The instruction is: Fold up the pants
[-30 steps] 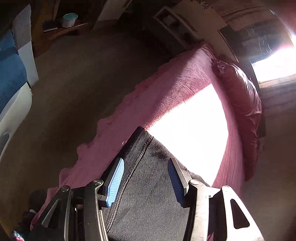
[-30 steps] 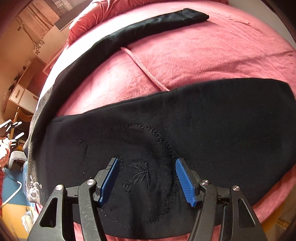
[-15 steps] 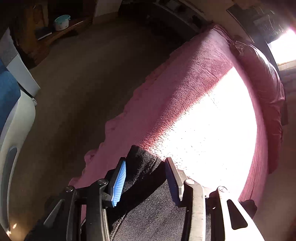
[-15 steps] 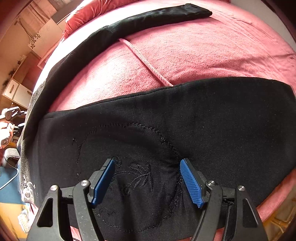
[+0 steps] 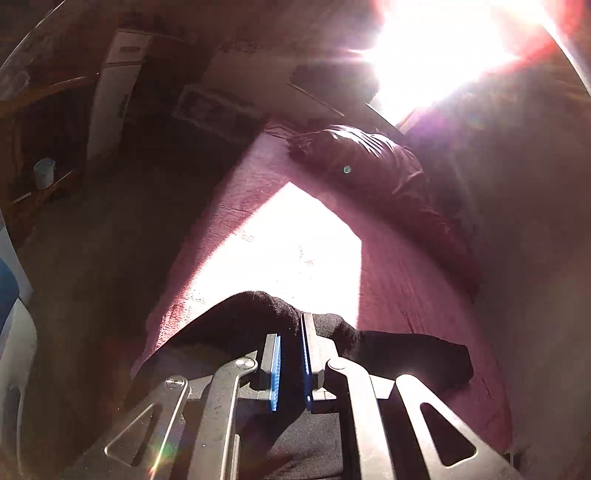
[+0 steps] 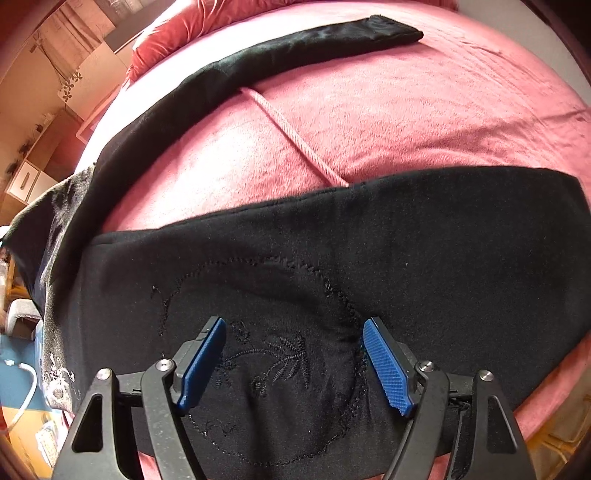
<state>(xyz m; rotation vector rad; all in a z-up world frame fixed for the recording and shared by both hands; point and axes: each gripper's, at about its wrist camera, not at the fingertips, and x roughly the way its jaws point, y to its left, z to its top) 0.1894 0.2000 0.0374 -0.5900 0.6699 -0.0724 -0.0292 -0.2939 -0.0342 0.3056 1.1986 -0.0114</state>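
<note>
Black fabric of the pants (image 6: 406,240) spread over a pink blanket (image 6: 388,103), one leg stretched far across toward a red pillow (image 6: 166,33), the near leg lying wide under the right gripper (image 6: 293,360). Jaws there wide apart, straddling the embroidered patch (image 6: 273,362), gripping nothing. Left gripper (image 5: 290,363) pinched narrow on a bunched edge of the pants, lifted just above the sunlit blanket. Probably the opening of the first fold: one edge taken, the other not yet. Next, most likely: closing the right jaws on cloth, then carrying one leg over the other, edges kept even.
</note>
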